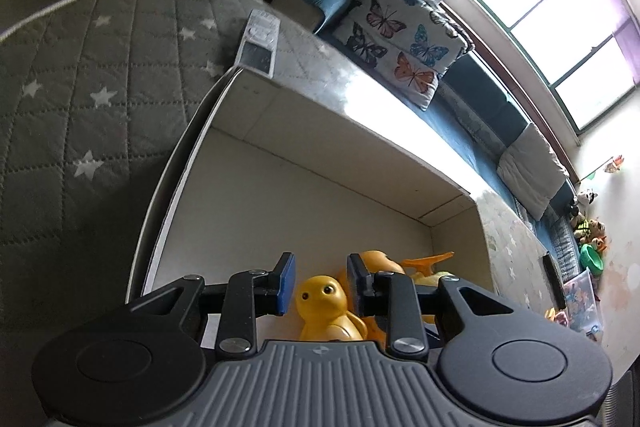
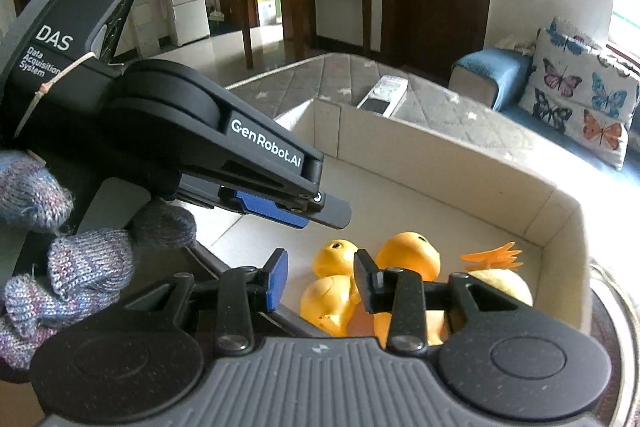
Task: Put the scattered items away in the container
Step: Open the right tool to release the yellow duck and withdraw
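Star-quilted grey mattress (image 1: 80, 99) in a living room, butterfly cushion (image 1: 400, 35) beyond. Cardboard box (image 1: 304, 131) sat on it, yellow duck (image 1: 324, 303) inside, upright, facing the camera. Left gripper (image 1: 320, 283) and right gripper (image 2: 320, 279) both apart, empty, above the box.

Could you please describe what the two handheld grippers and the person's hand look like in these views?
Both grippers, left gripper and right gripper, have matte black linkage arms with silver pivot screws, blue ribbed finger pads, round black discs and a ribbed grey body. Seen from the right wrist, the left unit carries white "GenRobot.AI" and "DAS Data Acquisition System" lettering and a beige tie. The hand wears a mottled blue-grey knitted glove.
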A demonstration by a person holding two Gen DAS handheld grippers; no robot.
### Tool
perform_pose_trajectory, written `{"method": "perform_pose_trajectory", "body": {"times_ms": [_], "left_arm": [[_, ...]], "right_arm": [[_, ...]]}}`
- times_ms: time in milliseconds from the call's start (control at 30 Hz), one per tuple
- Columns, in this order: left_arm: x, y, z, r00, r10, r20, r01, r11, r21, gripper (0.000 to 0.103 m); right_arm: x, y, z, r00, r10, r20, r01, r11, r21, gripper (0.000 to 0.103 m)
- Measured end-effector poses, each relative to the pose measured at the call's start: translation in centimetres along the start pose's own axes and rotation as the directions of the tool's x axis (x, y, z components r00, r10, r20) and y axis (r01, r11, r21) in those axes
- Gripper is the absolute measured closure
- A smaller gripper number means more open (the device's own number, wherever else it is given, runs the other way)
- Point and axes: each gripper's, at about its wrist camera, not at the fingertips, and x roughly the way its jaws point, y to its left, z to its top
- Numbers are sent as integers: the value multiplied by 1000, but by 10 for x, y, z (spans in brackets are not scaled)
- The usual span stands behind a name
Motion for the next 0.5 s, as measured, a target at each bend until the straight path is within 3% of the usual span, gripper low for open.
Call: {"method": "perform_pose_trajectory", "body": {"times_ms": [167, 500], "left_arm": [[-16, -13, -8, 1000, -5, 27, 4, 999, 39, 73], [-49, -44, -44, 997, -32, 72, 23, 992, 126, 73]], "right_arm": [[-22, 3, -3, 998, -39, 52, 40, 999, -15, 55], [-66, 13, -23, 991, -89, 96, 94, 994, -51, 47]]}}
